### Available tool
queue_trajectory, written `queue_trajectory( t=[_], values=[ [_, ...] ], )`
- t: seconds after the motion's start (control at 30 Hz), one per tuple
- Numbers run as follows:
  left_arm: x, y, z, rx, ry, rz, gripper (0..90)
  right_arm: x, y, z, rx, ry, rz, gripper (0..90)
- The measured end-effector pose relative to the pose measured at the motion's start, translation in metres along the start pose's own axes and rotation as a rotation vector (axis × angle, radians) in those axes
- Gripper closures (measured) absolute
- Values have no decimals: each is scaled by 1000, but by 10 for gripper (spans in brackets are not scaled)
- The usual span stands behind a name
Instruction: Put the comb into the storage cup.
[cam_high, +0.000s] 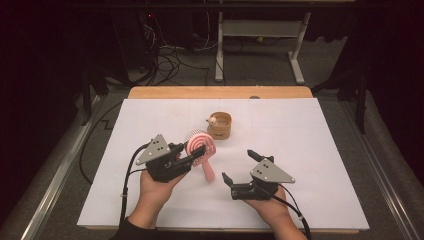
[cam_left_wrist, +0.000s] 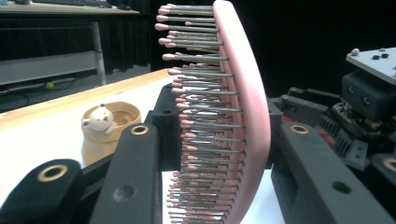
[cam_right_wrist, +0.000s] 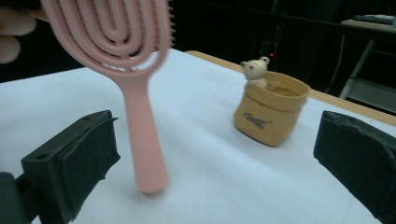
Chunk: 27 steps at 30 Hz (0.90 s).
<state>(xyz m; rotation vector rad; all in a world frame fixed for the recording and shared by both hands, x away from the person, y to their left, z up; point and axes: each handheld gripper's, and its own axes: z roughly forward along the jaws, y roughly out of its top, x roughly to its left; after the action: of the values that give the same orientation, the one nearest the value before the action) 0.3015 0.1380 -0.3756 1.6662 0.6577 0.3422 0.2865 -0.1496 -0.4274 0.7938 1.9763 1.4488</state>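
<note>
Pink plastic vented hairbrush (cam_high: 202, 150), oval head, pinched by left gripper (cam_high: 192, 154).
Handle points five o'clock, tilted; right gripper (cam_high: 239, 167) spread, holding nothing.

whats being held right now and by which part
The left gripper is shut on the pink hairbrush at its head, handle hanging down. The right gripper is open and holds nothing.

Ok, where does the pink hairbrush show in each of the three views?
High view: pink hairbrush left of centre, head in the left gripper.
Left gripper view: centre, edge-on, bristles pointing left.
Right gripper view: upper left, handle hanging down.
Shared landmark: tan bear pot.
</note>
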Motion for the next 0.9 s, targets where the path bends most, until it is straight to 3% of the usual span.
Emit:
queue_trajectory(
  t=[0.2,0.47,0.9],
  values=[
    [7,0,-6,3,38,8,632,-20,-12,-16,21,-52,13,0],
    [14,2,-13,1,61,9,632,-49,-29,-38,32,-130,65,0],
    [29,4,-32,-17,106,4,632,-79,-50,-74,53,-230,126,0]
  ],
)
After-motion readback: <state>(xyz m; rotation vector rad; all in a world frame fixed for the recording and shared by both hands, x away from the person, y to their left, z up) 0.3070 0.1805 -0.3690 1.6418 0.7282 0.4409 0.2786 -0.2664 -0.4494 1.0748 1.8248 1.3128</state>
